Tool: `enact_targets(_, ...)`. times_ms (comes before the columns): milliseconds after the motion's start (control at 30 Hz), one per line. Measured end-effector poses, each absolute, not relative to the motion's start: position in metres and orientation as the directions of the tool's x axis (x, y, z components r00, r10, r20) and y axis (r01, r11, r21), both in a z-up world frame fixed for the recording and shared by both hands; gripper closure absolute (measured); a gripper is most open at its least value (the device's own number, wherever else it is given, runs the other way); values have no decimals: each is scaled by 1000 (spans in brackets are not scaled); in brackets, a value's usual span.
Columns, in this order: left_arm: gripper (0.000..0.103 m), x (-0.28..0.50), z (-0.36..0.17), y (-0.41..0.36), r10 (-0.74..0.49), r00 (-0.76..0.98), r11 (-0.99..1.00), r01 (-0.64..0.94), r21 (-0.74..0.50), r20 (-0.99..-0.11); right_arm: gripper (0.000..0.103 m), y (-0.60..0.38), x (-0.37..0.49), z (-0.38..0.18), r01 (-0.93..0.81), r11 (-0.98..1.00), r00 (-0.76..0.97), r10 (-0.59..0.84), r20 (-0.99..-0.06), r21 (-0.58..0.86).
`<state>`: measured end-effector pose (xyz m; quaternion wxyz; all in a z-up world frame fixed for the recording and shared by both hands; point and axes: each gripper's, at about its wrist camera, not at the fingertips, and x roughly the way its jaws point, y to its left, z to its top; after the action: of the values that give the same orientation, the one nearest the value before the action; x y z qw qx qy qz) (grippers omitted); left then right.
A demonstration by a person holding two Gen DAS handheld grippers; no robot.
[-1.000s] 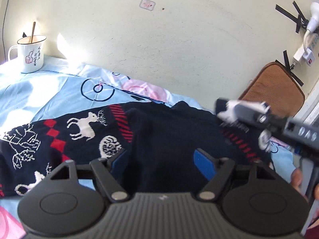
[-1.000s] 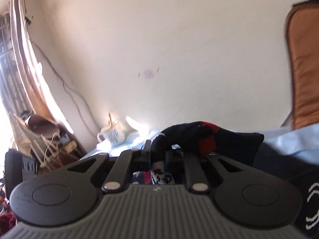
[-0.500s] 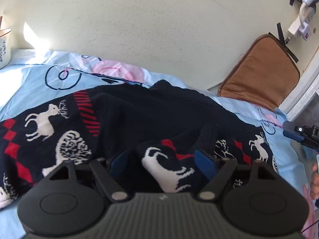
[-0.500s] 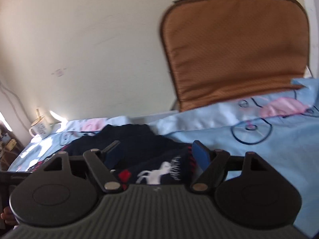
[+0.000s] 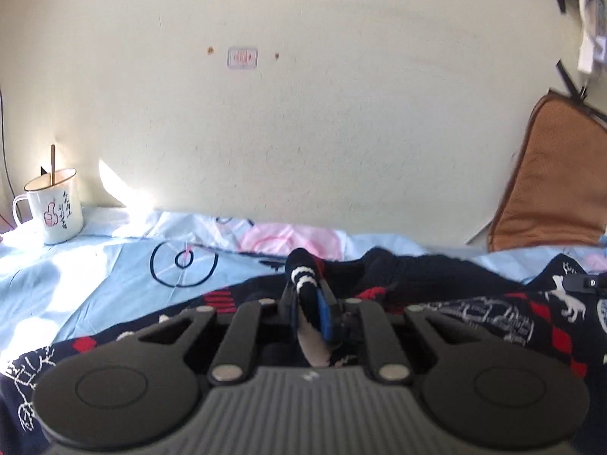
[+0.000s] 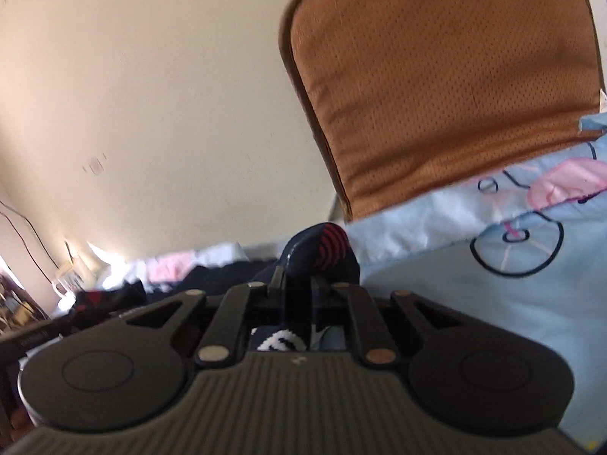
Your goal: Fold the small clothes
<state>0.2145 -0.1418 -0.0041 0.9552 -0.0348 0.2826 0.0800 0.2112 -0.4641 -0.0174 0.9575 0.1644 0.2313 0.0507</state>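
Two grippers pinched folds of one navy sweater on the bed.

Left of the sweater [image 5: 474, 303], a mug [image 5: 53, 208] stood by the wall. The left gripper [image 5: 309, 303] had just been closing and gripped a raised fold near the sweater's middle. The right gripper [image 6: 297, 295] had also just been closing and clamped a red-striped fold at the sweater's right edge, below the brown cushion [image 6: 436, 87], over the blue sheet [image 6: 493, 303].

A home bedroom; cartoon-print bedsheet [image 5: 95, 265] against a plain wall [image 5: 341, 132]; enamel mug [image 5: 53, 208] bedside.
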Motion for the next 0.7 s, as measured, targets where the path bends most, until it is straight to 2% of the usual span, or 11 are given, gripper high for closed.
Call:
enact_targets(33,92,221,-13,-142,126,804,986,-166,-16,-581,69,-465,216,-23,-5,939,867,176,-467,344)
enact_targets(67,89,224,-20,-142,110,783,988,-154,-19,-612,70,-470,211,-24,-5,926,877,185,-443,376)
enact_targets(133,85,220,-26,-138,103,781,987,-157,-34,-616,65,-480,197,-18,-16,897,889,215,-404,442)
enact_targets(200,67,214,-23,-130,70,787,985,-153,-84,-613,62,-483,185,-9,-26,895,902,213,-376,444)
enact_targets(300,50,207,-14,-115,23,801,969,-165,-185,-598,61,-478,169,8,-63,904,903,232,-363,422)
enact_targets(367,49,199,-10,-104,6,808,954,-180,-239,-589,60,-472,164,16,-110,880,886,298,-355,462)
enact_targets(533,49,170,3,-76,-25,823,920,-203,-335,-568,54,-438,191,22,-191,640,730,599,-328,744)
enact_targets(600,49,150,10,-64,-35,833,903,-210,-374,-552,50,-411,210,20,-174,601,689,641,-340,781)
enact_targets(700,48,116,16,-40,-51,844,875,-220,-431,-534,47,-368,247,7,-98,607,655,636,-408,789)
